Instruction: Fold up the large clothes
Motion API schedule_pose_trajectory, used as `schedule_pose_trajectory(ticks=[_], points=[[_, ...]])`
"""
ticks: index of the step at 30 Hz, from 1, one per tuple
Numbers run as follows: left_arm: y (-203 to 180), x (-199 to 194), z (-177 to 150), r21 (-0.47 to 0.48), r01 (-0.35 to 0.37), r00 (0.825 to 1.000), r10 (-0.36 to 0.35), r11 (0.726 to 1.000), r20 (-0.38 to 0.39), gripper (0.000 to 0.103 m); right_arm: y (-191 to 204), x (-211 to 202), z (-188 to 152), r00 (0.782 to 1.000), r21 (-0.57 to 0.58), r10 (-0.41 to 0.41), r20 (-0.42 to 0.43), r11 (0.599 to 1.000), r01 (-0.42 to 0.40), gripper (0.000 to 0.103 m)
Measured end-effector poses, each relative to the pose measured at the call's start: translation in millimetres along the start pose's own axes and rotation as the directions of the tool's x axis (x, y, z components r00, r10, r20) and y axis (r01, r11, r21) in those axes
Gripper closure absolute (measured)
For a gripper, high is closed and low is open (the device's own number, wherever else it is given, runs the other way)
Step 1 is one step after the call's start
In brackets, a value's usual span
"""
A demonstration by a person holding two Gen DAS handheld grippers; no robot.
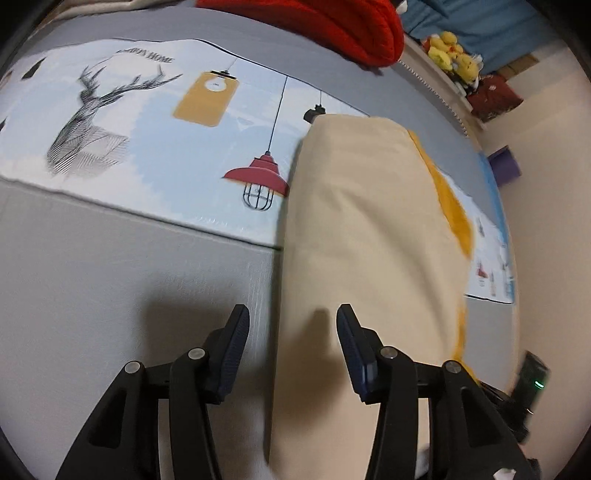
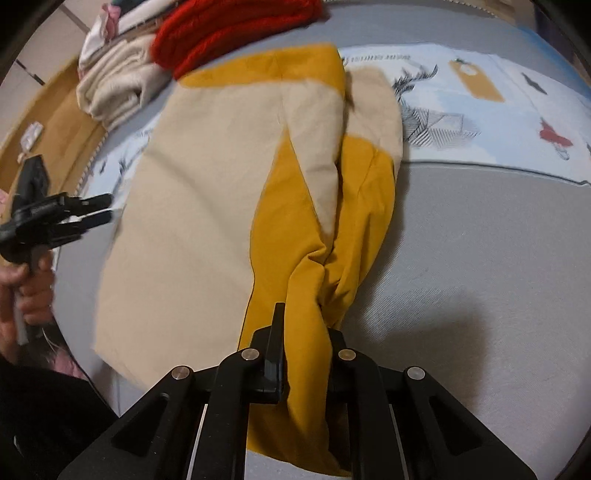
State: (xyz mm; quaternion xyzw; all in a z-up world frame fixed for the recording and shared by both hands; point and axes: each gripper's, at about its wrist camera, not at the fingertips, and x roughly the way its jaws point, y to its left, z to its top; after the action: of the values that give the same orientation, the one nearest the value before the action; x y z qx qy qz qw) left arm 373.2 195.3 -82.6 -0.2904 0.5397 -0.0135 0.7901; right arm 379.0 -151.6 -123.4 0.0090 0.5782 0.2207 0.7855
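Note:
A large cream and mustard-yellow garment (image 2: 192,206) lies partly folded on the grey bed surface (image 2: 480,258). My right gripper (image 2: 306,325) is shut on a bunched mustard part of the garment, a sleeve or edge, and holds it near the front. My left gripper (image 1: 291,325) is open, its fingers either side of the garment's cream left edge (image 1: 369,229), not gripping it. The left gripper also shows in the right wrist view (image 2: 99,210), beside the garment's left side, held by a hand.
A printed cloth with deer and lamp pictures (image 1: 147,122) lies under the garment. A red knit (image 2: 236,26) and cream folded clothes (image 2: 118,81) sit at the far edge. Yellow plush toys (image 1: 454,55) sit on a shelf. The bed edge runs along the right (image 1: 509,325).

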Motion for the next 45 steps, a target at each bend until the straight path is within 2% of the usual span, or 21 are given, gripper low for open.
schedule_pose_trajectory(ticks=[3, 5, 6, 7, 8, 9, 10, 13, 16, 18, 19, 21, 23, 25, 26, 27, 29, 34, 37, 41, 45], points=[[-19.2, -16.8, -28.6, 0.124, 0.056, 0.998, -0.054, 0.991, -0.017, 0.058, -10.0, -2.1, -2.5, 1.0, 0.051, 0.005, -0.015, 0.999, -0.005, 0.091], [-41.2, -6.4, -63.0, 0.281, -0.014, 0.998, 0.029, 0.96, -0.051, 0.058, -14.1, -5.6, -2.9, 1.0, 0.064, 0.006, -0.014, 0.998, -0.005, 0.09], [-49.7, 7.5, -78.0, 0.369, -0.087, 0.991, 0.117, 0.925, -0.061, 0.058, -13.5, -7.8, -3.8, 1.0, 0.061, -0.002, -0.013, 0.998, 0.003, 0.089], [-55.0, 21.3, -92.8, 0.46, -0.164, 0.976, 0.211, 0.873, -0.053, 0.052, -11.3, -10.3, -4.7, 1.0, 0.055, -0.019, -0.01, 0.998, 0.02, 0.089], [-57.8, 26.9, -104.1, 0.516, -0.225, 0.962, 0.272, 0.827, -0.015, 0.051, -12.6, -12.9, -5.9, 0.999, 0.048, -0.034, -0.009, 0.998, 0.035, 0.082], [-61.5, 25.0, -112.1, 0.542, -0.275, 0.952, 0.305, 0.794, 0.035, 0.051, -10.2, -16.6, -8.3, 0.998, 0.039, -0.065, -0.006, 0.997, 0.065, 0.076], [-69.6, 14.8, -116.6, 0.544, -0.295, 0.948, 0.31, 0.785, 0.068, 0.053, -7.4, -20.4, -13.3, 0.996, 0.033, -0.088, 0.0, 0.996, 0.088, 0.075], [-77.0, -8.0, -132.4, 0.526, -0.256, 0.966, 0.227, 0.811, 0.121, 0.054, 4.0, -41.1, -27.8, 0.983, 0.02, -0.174, 0.057, 0.985, 0.173, 0.074], [-63.3, 25.3, -148.8, 0.547, -0.308, 0.937, 0.348, 0.779, 0.032, 0.05, 2.7, -32.9, -47.8, 0.975, 0.014, -0.221, -0.009, 0.975, 0.221, 0.074], [-64.4, 15.0, -148.4, 0.49, -0.302, 0.943, 0.332, 0.818, 0.028, 0.05, -5.5, -19.3, -65.3, 0.951, -0.005, -0.29, -0.104, 0.957, 0.291, 0.074], [-70.5, -1.4, -151.7, 0.458, -0.305, 0.948, 0.313, 0.835, 0.061, 0.051, -10.0, -21.6, -71.9, 0.938, 0.008, -0.329, -0.109, 0.943, 0.332, 0.074], [-82.9, -31.0, -166.9, 0.448, -0.319, 0.948, 0.275, 0.835, 0.161, 0.049, -13.0, -46.2, -81.1, 0.935, 0.061, -0.351, -0.045, 0.934, 0.353, 0.074], [-96.2, -59.2, -188.6, 0.447, -0.367, 0.924, 0.266, 0.816, 0.274, 0.026, -4.9, -82.5, -89.1, 0.939, 0.09, -0.335, 0.081, 0.941, 0.327, 0.074], [-106.8, -83.4, -211.6, 0.422, -0.403, 0.894, 0.252, 0.812, 0.369, 0.011, 18.0, -126.3, -104.8, 0.908, 0.054, -0.337, 0.249, 0.941, 0.335, 0.071], [-112.5, -95.6, -224.7, 0.406, -0.41, 0.882, 0.241, 0.817, 0.405, 0.01, 25.2, -139.6, -113.6, 0.892, 0.041, -0.339, 0.299, 0.939, 0.343, 0.06], [-117.8, -103.8, -235.3, 0.397, -0.405, 0.879, 0.23, 0.824, 0.418, 0.01, 36.9, -156.8, -127.3, 0.867, 0.029, -0.341, 0.363, 0.934, 0.356, 0.037], [-126.3, -117.7, -255.1, 0.377, -0.38, 0.879, 0.202, 0.845, 0.433, 0.01, 53.7, -179.5, -152.2, 0.831, 0.02, -0.332, 0.447, 0.932, 0.362, 0.009], [-126.2, -137.0, -290.2, 0.266, -0.338, 0.872, 0.194, 0.903, 0.449, 0.005, 85.5, -217.8, -207.1, 0.791, 0.063, -0.314, 0.525, 0.941, 0.332, 0.003], [-120.5, -136.2, -310.7, 0.21, -0.335, 0.87, 0.216, 0.919, 0.443, 0.005, 98.3, -219.8, -232.7, 0.786, 0.097, -0.338, 0.517, 0.936, 0.339, 0.003], [-120.3, -125.5, -325.2, 0.22, -0.347, 0.884, 0.24, 0.912, 0.401, 0.005, 105.0, -210.0, -241.7, 0.82, 0.084, -0.323, 0.472, 0.942, 0.324, 0.003], [-120.6, -122.1, -321.7, 0.224, -0.356, 0.878, 0.243, 0.907, 0.412, 0.005, 108.1, -202.4, -238.8, 0.82, 0.055, -0.321, 0.474, 0.94, 0.336, 0.003]])
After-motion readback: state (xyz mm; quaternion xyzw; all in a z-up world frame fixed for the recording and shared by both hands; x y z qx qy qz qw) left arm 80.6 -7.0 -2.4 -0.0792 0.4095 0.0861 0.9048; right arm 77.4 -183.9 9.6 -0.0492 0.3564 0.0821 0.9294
